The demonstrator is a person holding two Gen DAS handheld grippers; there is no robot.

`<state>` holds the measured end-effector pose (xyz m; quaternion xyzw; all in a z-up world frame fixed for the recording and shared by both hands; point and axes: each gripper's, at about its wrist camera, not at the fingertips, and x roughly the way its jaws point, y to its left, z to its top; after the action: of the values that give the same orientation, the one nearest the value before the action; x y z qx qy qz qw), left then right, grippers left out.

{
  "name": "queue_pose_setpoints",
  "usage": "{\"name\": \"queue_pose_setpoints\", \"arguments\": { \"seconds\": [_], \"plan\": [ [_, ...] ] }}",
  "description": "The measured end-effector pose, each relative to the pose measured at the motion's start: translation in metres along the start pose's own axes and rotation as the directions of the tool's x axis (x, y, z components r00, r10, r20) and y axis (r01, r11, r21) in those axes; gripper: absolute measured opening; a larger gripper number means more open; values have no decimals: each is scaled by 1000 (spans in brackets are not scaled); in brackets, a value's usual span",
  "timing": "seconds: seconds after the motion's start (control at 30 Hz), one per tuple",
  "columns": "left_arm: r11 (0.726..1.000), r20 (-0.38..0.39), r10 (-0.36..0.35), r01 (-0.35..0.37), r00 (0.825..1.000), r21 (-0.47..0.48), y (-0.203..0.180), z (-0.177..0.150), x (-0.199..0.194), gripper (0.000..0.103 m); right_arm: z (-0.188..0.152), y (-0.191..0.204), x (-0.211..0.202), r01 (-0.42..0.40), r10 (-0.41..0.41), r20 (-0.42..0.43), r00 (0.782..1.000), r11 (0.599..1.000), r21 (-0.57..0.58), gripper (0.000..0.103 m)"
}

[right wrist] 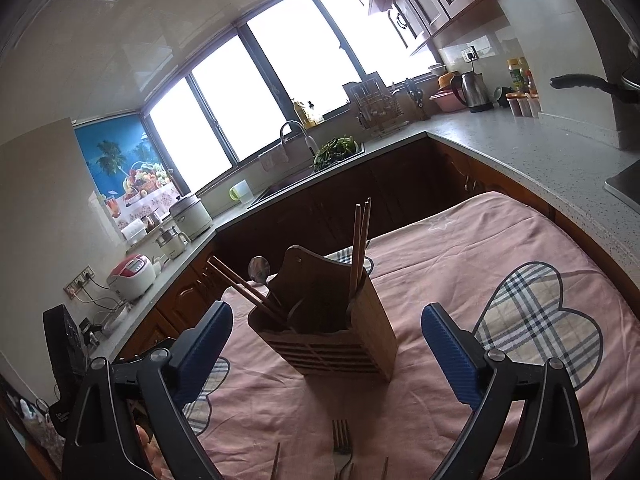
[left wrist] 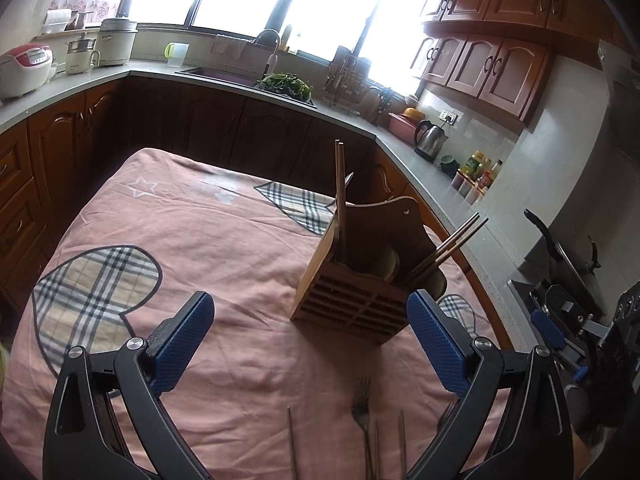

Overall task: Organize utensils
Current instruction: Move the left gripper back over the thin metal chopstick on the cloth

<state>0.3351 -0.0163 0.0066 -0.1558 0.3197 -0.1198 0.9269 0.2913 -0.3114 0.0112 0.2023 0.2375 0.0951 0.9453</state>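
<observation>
A wooden utensil holder (left wrist: pixel 352 300) (right wrist: pixel 332 332) stands upright on the pink cloth of the table (left wrist: pixel 224 240) (right wrist: pixel 460 248). Brown chopsticks (left wrist: pixel 340 192) (right wrist: pixel 359 244) lean out of it on both sides, and a metal spoon (right wrist: pixel 259 269) pokes up at its left in the right wrist view. A fork (left wrist: pixel 361 404) (right wrist: pixel 342 444) and loose chopsticks (left wrist: pixel 293 446) (right wrist: pixel 276 460) lie on the cloth near the bottom edge. My left gripper (left wrist: pixel 310 316) is open with nothing between its blue pads, short of the holder. My right gripper (right wrist: pixel 326 328) is open too, empty, framing the holder from a distance.
Wooden kitchen cabinets and a grey counter (left wrist: pixel 100 80) (right wrist: pixel 520 148) wrap around the table. A rice cooker (left wrist: pixel 24 68), sink with greens (left wrist: pixel 286 84), kettle (left wrist: pixel 430 140) and bottles stand on it. A pan handle (right wrist: pixel 588 82) juts out at the right.
</observation>
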Motion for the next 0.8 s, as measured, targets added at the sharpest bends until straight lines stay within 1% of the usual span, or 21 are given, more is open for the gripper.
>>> {"name": "queue_pose_setpoints", "arguments": {
  "seconds": [0.17, 0.33, 0.47, 0.57, 0.8],
  "plan": [
    [999, -19, 35, -35, 999, 36, -2, -16, -18, 99, -16, 3, -16, 5, -5, -13, 1000, 1000, -12, 97],
    [997, -24, 51, -49, 998, 55, -1, -34, -36, 99, -31, 4, -32, 7, -8, -33, 999, 1000, -18, 97],
    [997, -46, 58, -55, 997, 58, 2, -49, -44, 99, -43, 1, -45, 18, -19, -42, 999, 1000, -18, 97],
    [998, -60, 49, -47, 997, 47, 5, -61, -48, 99, -52, 1, -52, 29, -30, -52, 998, 999, -27, 97],
    [994, -78, 88, -83, 993, 73, 5, -86, -56, 99, -74, 1, -64, 42, -45, -72, 996, 998, -42, 97]
  ]
}}
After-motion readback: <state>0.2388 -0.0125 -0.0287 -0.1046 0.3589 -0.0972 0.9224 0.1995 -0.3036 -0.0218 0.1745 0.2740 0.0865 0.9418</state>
